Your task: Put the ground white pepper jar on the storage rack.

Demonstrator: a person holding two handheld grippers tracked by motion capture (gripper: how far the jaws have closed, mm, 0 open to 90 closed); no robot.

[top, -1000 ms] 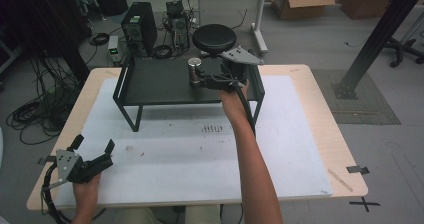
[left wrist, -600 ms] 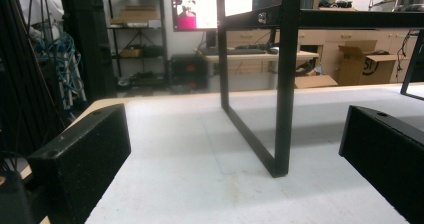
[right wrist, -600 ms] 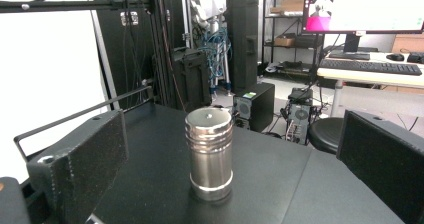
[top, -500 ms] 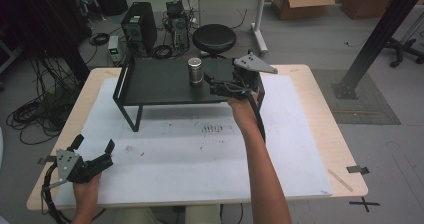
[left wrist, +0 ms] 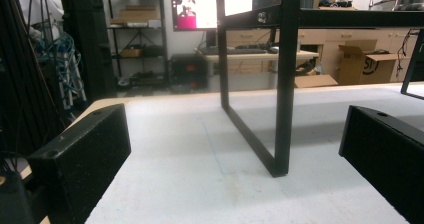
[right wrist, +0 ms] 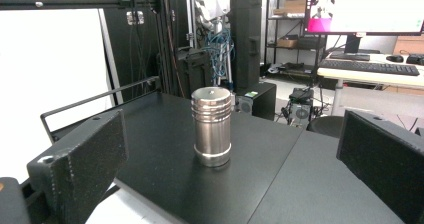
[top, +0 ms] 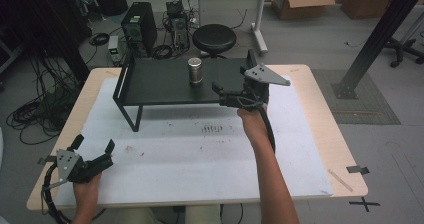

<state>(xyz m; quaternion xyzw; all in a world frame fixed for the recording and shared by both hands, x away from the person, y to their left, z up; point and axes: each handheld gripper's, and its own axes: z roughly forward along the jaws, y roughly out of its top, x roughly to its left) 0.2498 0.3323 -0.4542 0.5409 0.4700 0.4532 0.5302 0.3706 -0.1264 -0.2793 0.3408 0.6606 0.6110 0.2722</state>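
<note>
Across the wooden surface (top: pixel 320 114) lies a white mat (top: pixel 200 149), and on its far half stands a black raised shelf (top: pixel 150 81) on thin legs, one leg close ahead in the left tool's view (left wrist: pixel 282 109). Upright near the middle of the shelf top stands a metal cylinder (top: pixel 194 71), ribbed near its cap, free of any contact.

A second ago the right tool (top: pixel 224 93) sat just beside the cylinder at the shelf's right part; half a second ago it was farther right, and now it hangs over the shelf's near right edge, with clear shelf top between its jaws and the cylinder. Its jaws are spread wide, and in its own view the cylinder (right wrist: pixel 212 126) stands ahead between them but apart from both. The cylinder has not shifted over that time. This reads as a release and retreat: the cylinder appears to be set down on the shelf, and the placing step looks finished, with only the withdrawal of the hand left.

At the near left corner of the mat the left tool (top: pixel 95 156) rests low, jaws spread and holding nothing, in the same place as a second ago, pointing toward the shelf.
</note>
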